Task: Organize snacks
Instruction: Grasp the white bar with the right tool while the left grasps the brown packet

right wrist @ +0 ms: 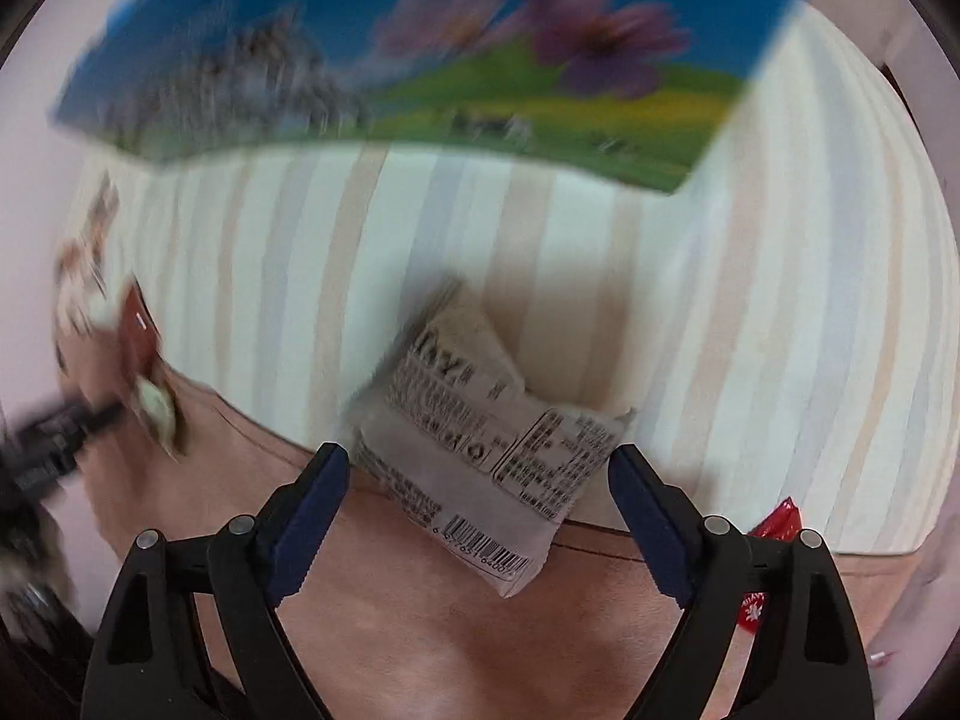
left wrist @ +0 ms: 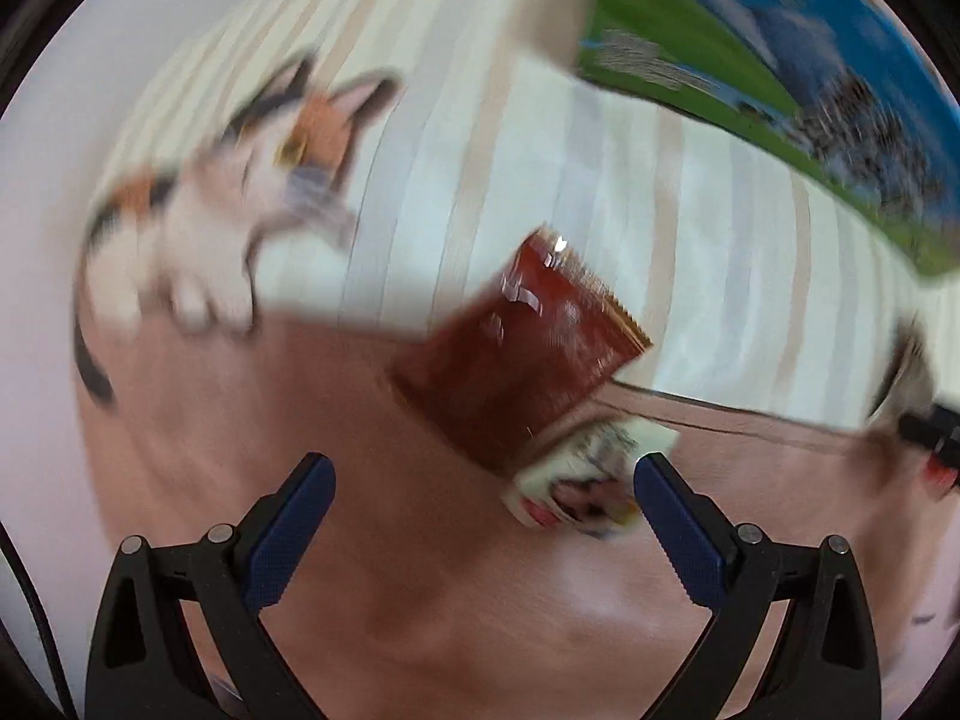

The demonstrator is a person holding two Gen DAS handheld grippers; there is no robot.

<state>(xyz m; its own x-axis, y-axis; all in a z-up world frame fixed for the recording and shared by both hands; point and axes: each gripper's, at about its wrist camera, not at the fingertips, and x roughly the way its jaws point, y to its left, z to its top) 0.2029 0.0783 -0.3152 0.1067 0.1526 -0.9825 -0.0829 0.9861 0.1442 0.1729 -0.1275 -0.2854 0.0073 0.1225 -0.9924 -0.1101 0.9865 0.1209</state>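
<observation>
A soft fabric surface fills both views: a cloth [right wrist: 690, 312] of pale cream, beige and grey stripes, printed with a calico cat [left wrist: 252, 192], meets a plain pink, suede-like sheet [left wrist: 420, 600] along a stitched seam. Ahead of both tools lies a flat box [right wrist: 420, 60] with a glossy print of blue sky, green meadow and purple flowers.

The left hand-held gripper [left wrist: 485, 492] points down with its blue ribbed pads wide apart and gripping nothing. Just ahead of it, nearer the right pad, lies a shiny red-brown packet [left wrist: 522, 348] with a serrated end, overlapping a small white wrapper [left wrist: 576, 480].

The right hand-held gripper [right wrist: 479, 480] also stands wide. A crinkled grey-white packet [right wrist: 474, 438], rectangular, with fine print and a barcode, lies between and just ahead of its pads; contact cannot be told. A red wrapper [right wrist: 777, 525] peeks out beside its right finger.
</observation>
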